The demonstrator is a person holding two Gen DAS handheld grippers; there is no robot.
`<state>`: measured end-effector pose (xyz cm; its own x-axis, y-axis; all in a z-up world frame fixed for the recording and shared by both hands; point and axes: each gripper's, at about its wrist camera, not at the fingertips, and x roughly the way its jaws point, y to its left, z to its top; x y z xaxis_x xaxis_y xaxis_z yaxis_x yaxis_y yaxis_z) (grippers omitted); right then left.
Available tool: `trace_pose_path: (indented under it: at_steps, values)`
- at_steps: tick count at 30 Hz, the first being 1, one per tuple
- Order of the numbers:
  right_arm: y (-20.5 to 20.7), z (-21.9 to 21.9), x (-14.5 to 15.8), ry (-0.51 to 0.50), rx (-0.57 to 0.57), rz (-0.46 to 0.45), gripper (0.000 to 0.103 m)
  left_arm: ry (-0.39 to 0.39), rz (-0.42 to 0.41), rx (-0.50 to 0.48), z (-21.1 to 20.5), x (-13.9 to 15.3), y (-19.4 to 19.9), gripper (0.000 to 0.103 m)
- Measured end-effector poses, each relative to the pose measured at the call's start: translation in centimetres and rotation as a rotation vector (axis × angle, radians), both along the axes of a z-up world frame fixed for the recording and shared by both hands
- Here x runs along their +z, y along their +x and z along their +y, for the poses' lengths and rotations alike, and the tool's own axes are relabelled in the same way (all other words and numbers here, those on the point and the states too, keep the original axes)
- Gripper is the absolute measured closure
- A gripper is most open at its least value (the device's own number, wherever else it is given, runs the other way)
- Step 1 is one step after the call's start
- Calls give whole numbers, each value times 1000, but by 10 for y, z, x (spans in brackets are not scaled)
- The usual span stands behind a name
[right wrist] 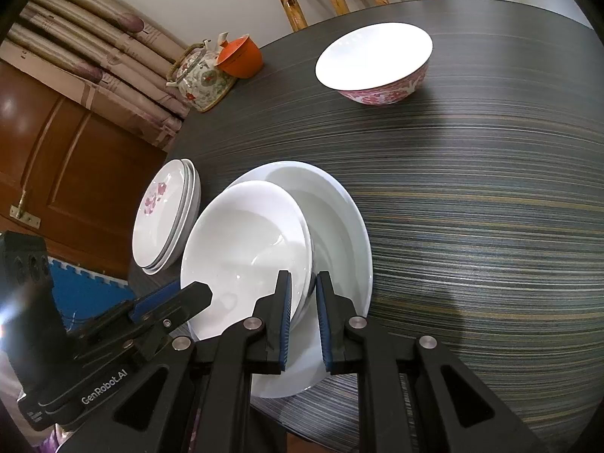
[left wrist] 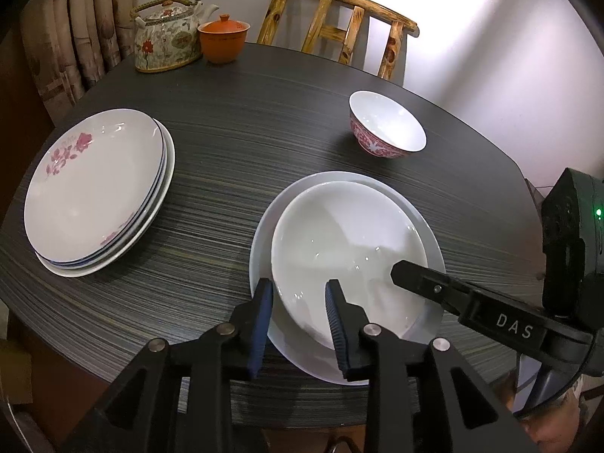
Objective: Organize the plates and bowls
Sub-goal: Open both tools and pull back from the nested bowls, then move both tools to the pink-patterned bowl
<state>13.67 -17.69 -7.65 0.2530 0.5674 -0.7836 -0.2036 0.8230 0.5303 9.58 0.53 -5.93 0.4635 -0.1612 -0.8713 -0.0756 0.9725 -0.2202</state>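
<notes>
Straddling the white bowl's (left wrist: 349, 260) rim near the tabletop's near edge, both my left gripper (left wrist: 298, 294) and right gripper (right wrist: 304, 288) are parted, unclamped. I should close evenly, lifting it level off the plate (left wrist: 260, 234) beneath.

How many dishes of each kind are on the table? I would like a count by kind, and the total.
Plates in the floral stack: 3, as the rims appear
Plain white plates, one under the other: 2
Pink patterned bowl: 1
Teapot: 1
Orange lidded cup: 1
Total: 8
</notes>
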Motion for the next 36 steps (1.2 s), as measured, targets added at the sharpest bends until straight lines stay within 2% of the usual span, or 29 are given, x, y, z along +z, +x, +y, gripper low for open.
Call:
trace_pose_path:
  at_steps: [7,12,16,21,24,28,31,36]
  values:
    - [1,-1,0,5,-6,5,85,14,-5,-8,-2,1,-2,74]
    - [-2,-1,7,-1,-17,-20,76,6,-13,2,2,4,-5,74]
    - [-2,-5,16,-6,-29,-43,67,6,-15,29,9,6,-8,63]
    - [-2,-17,19,17,-65,-58,66,-6,-20,52,21,8,-11,63]
    - [-7,-28,23,50,-100,-103,66,-13,-17,59,25,9,-13,63]
    - [-17,-46,24,-4,-153,-185,66,-32,-25,63,30,10,-16,63]
    - [-22,-68,18,-131,-197,-266,65,-53,-26,57,32,11,-16,63]
    - [-18,-107,0,-205,-269,-277,60,-76,-28,37,29,19,-7,63]
